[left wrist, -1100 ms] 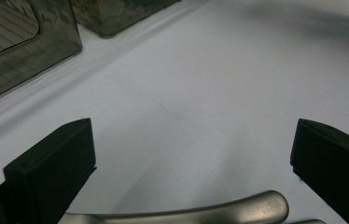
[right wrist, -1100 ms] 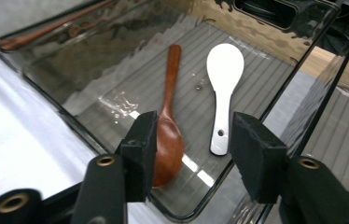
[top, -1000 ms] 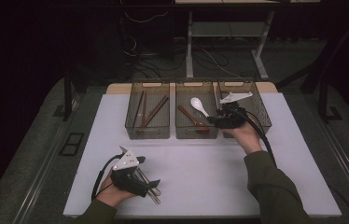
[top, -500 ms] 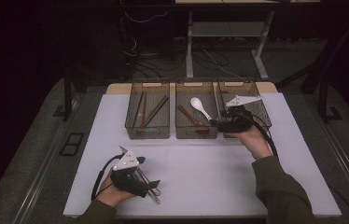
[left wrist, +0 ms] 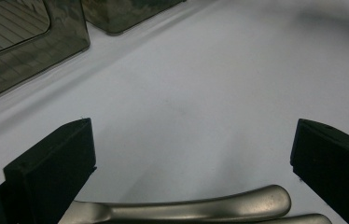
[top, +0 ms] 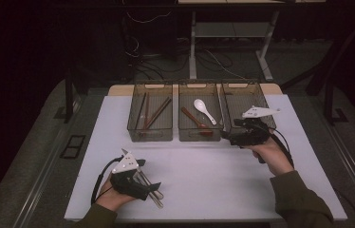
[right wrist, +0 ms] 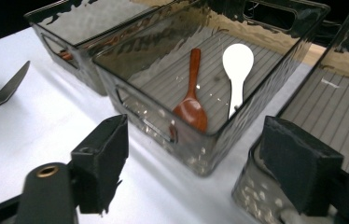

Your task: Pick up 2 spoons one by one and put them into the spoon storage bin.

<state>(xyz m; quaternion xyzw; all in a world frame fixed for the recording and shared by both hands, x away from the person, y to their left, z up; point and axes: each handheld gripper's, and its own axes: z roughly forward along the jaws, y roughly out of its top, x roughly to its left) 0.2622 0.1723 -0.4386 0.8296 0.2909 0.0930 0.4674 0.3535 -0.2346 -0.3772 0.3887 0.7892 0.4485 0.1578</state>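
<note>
Two grippers in frame. Right gripper (top: 230, 137) sits at the near edge of the bins, hand (top: 271, 154) behind it, forearm angled in from bottom right, wrist roughly level. Its jaws have just been opening; now wide apart, nothing between them. Ahead of them: middle bin (right wrist: 200, 154) with a wooden spoon (right wrist: 191, 107) and a white spoon (right wrist: 236, 70). Left gripper (top: 154, 190) rests low on the white mat (top: 213, 166), hand (top: 114, 197) near the front edge. Jaws wide; metal cutlery handles (left wrist: 186, 210) lie between them, pads apparently clear, though contact is hard to judge.
</note>
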